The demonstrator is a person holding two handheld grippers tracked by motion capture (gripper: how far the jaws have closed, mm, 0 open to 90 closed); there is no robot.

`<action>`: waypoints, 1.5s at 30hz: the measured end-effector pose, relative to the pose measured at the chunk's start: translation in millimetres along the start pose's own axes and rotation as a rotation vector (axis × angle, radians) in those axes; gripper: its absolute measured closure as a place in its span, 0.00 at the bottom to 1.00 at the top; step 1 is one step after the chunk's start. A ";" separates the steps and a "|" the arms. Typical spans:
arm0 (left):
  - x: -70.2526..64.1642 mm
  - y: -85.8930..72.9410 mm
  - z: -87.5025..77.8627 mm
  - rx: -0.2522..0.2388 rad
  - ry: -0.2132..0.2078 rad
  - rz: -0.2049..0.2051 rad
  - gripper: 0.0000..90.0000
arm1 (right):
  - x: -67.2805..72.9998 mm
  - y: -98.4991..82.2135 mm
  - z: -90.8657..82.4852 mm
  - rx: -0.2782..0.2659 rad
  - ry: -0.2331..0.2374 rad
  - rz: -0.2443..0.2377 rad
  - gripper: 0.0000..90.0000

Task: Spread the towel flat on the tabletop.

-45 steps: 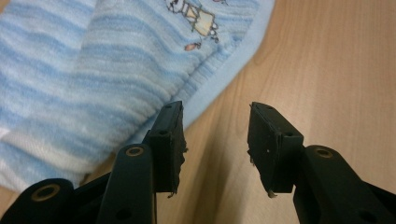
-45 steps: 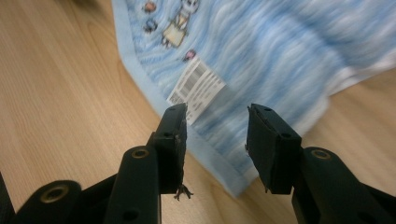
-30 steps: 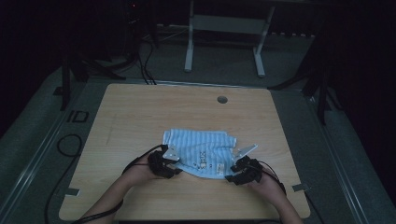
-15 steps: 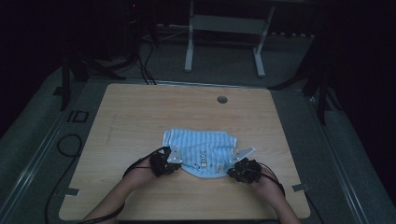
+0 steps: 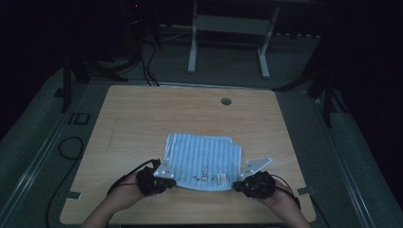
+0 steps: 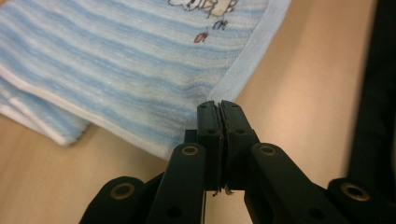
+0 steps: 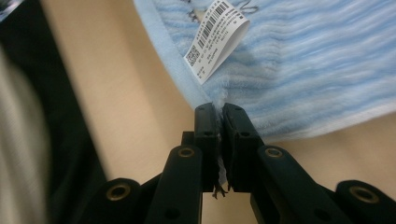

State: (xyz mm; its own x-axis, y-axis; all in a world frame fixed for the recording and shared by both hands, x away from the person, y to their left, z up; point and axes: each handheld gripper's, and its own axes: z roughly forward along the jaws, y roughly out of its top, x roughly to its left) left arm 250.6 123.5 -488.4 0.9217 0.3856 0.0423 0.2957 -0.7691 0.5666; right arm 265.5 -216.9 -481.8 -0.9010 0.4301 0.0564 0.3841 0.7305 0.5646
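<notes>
A blue-and-white striped towel lies folded near the front of the wooden table. My left gripper is shut on its near left corner, and my right gripper is shut on its near right corner. In the left gripper view the jaws pinch the pale hem of the towel. In the right gripper view the jaws clamp the towel edge just below a white barcode label. The near edge hangs slightly raised between the two grippers.
A round cable hole sits near the table's far edge. Beyond the table stands a white metal frame on a dark floor, with black cables trailing at the left.
Both grippers have shifted slightly toward the person and lifted. The towel's near edge now stretches between them, raised off the wood.
</notes>
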 end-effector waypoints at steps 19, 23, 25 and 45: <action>19.8 -18.9 -21.3 -0.025 -0.020 -0.150 0.57 | -1.4 -14.3 -10.3 0.017 0.043 0.034 0.56; 58.8 -18.7 -5.1 -0.004 0.042 -0.233 0.57 | -34.6 -1.1 -9.7 0.006 -0.076 0.087 0.56; 71.6 -17.2 5.6 0.012 0.066 -0.248 0.57 | -49.0 3.4 -3.2 0.007 -0.096 0.115 0.55; 92.2 4.1 37.4 0.004 0.049 -0.294 0.98 | -80.6 26.6 37.8 0.062 -0.069 0.123 0.95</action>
State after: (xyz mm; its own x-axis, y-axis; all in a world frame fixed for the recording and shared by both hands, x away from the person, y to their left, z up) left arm 346.2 136.9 -512.9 0.7829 0.6165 -0.0834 0.5496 -0.6226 0.5571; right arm 356.0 -212.1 -502.4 -0.8314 0.5520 0.0639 0.5042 0.7009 0.5045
